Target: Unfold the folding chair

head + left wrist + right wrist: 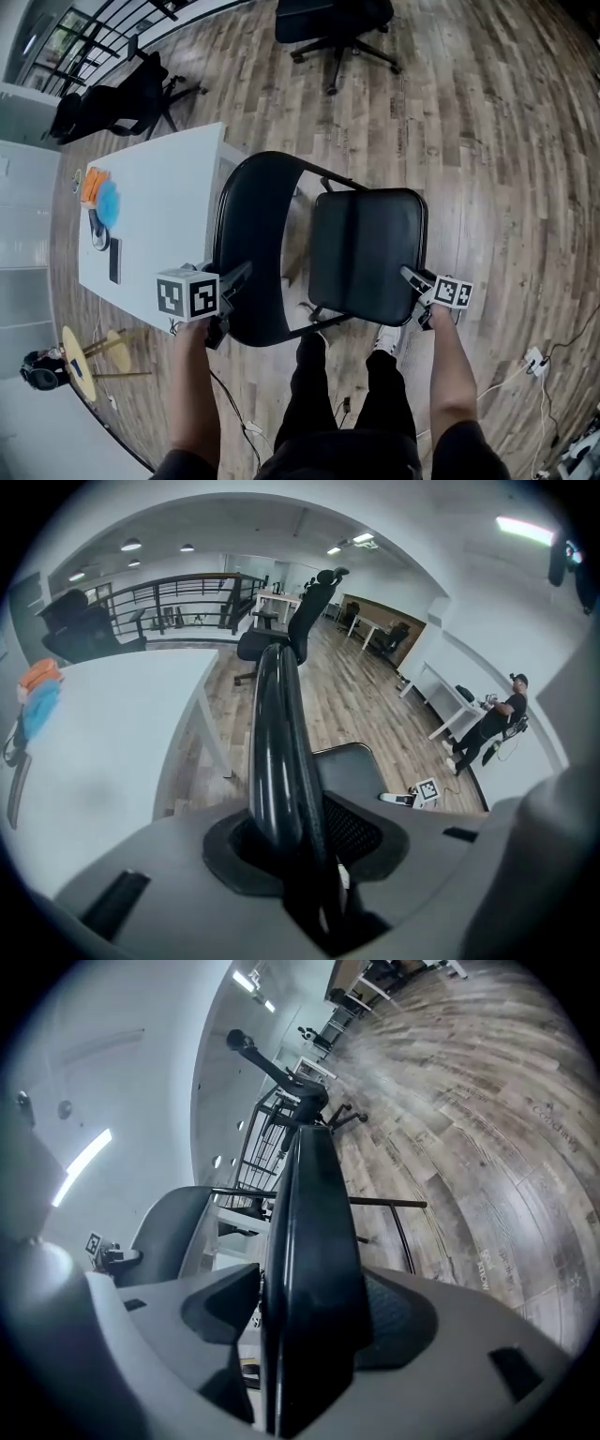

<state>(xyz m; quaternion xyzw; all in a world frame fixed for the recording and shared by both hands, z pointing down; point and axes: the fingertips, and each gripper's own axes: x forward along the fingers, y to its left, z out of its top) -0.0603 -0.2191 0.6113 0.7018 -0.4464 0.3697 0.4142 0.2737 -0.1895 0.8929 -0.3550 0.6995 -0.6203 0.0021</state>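
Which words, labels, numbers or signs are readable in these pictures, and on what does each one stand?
No text can be read with certainty.
Left marker cube and right marker cube: black-and-white square patterns only, no words.
Wooden floor, right gripper view: small print on a plank, too blurred to read.
White table: no print legible on the things lying on it.

Bright even light from ceiling lights point(525, 529), heavy fisheye warping, dark corners
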